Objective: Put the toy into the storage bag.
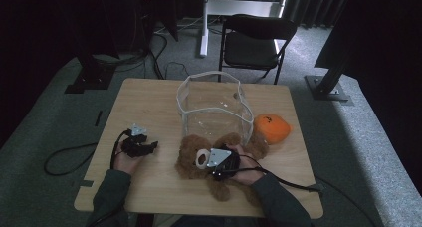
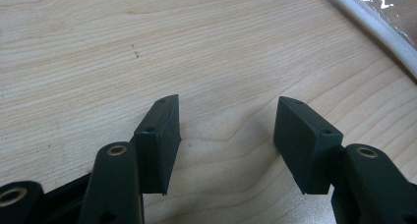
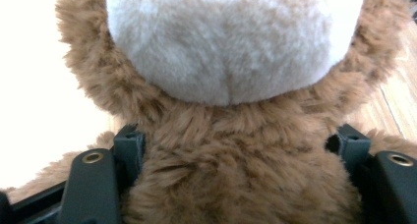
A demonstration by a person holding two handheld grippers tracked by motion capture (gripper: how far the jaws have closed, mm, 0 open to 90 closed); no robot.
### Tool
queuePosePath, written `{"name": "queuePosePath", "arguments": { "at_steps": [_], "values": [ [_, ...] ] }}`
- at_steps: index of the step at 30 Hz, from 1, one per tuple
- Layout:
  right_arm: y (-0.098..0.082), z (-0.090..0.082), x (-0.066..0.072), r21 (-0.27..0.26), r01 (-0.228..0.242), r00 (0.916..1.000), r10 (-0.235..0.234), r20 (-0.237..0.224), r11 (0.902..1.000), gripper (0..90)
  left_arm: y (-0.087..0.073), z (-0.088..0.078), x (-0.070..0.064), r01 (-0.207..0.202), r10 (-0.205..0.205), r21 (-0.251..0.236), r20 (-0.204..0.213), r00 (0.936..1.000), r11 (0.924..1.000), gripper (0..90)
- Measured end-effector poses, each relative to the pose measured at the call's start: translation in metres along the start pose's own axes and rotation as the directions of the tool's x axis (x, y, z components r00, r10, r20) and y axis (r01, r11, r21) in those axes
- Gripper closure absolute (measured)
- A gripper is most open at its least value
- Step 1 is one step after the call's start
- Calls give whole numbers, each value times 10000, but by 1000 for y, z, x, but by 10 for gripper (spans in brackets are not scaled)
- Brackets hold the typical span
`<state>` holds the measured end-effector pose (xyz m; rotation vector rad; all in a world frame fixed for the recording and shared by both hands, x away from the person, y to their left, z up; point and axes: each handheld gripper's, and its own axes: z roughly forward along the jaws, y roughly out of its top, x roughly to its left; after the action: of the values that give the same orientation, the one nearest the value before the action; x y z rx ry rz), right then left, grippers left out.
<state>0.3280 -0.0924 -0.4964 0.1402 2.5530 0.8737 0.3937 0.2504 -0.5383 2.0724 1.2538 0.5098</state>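
Note:
A brown teddy bear (image 1: 191, 158) lies on its back on the wooden table (image 1: 149, 102), near the front edge. My right gripper (image 1: 211, 163) sits over its middle. In the right gripper view the bear (image 3: 231, 52) shows its pale muzzle, and the right gripper (image 3: 237, 144) has both black pads sunk into the fur at the neck, shut on it. My left gripper (image 1: 144, 146) rests low over the table's left side. In the left gripper view the left gripper (image 2: 226, 135) is open, with bare wood between the jaws.
A clear soft-walled container (image 1: 209, 76) with a white rim stands at mid-table behind the bear; its rim (image 2: 373, 27) crosses the left gripper view's corner. An orange plush toy (image 1: 271, 128) lies to its right. A black chair (image 1: 254, 40) stands beyond the table.

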Motion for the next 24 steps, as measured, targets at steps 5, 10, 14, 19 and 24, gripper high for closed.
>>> {"name": "queuePosePath", "arguments": {
  "at_steps": [5,10,14,19,24],
  "values": [
    [-1,-11,-5,-750,-466,9989,456,-145,9961,327,0,0,0,12,-12,-38,18,10000,10000,439],
    [-5,-22,-14,-1662,-1210,9922,1143,-493,9786,340,-1,0,0,28,-28,-81,8,10000,10000,437],
    [-9,-32,-22,-2364,-1792,9830,1638,-835,9550,348,-1,0,0,27,-26,-128,13,10000,9999,434],
    [-11,-45,-28,-3116,-2401,9693,2097,-1282,9194,356,-2,1,-1,38,-37,-176,26,10000,9998,433],
    [-10,-52,-30,-3456,-2607,9637,2215,-1493,9014,357,-2,1,-1,-82,81,-168,-53,10000,9998,430]
  ]
}}
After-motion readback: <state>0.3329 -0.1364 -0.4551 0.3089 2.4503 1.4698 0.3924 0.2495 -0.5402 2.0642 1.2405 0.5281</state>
